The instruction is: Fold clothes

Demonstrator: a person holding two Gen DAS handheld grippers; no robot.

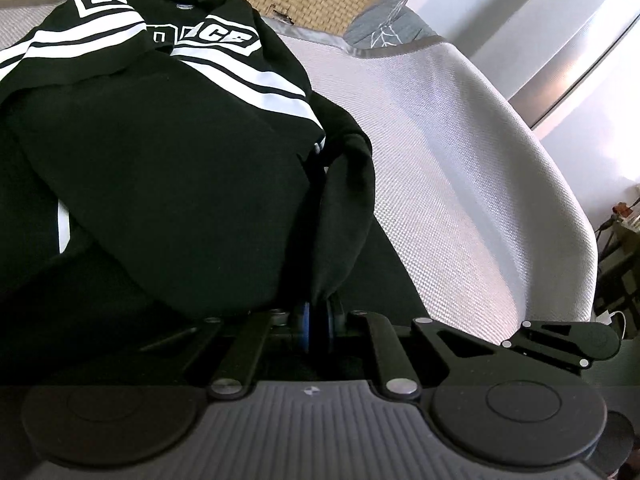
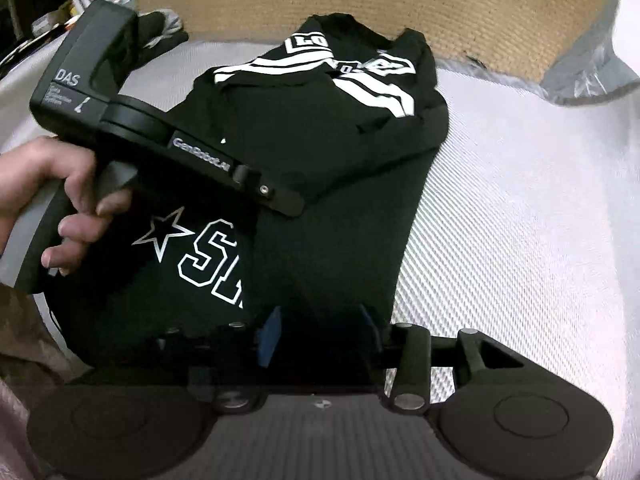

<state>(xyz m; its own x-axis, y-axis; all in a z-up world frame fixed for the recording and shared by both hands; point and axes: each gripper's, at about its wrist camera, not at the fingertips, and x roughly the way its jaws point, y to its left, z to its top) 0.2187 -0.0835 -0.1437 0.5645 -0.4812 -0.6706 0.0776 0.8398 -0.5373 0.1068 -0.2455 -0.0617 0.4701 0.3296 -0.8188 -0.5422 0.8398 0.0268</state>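
A pale woven cover [image 1: 440, 152] with a grey bound edge carried the work; it looked like padded bedding, though what lay under it could not be told. Beyond its far edge ran a tan woven mat [image 2: 360, 4], and at the right of the left wrist view stood bright white panels [image 1: 540, 40], with blurred clutter low at that side.

The black shirt [image 2: 320, 128], printed with white stripes and block letters, lay across the middle of the cover, its upper part already doubled over so the stripes met at an angle. A star and outlined letters showed on the near part.

The left gripper [image 1: 318, 320] was pinched narrow on a bunched fold of the shirt, the cloth draping over its blue pads and hiding the fingertips. In the right wrist view a hand [image 2: 60, 208] gripped its handle at the left, and its body crossed over the shirt, masking part of the print.

The right gripper [image 2: 320, 330] stood partly apart above the shirt's near hem, its pads not pressing on the cloth.
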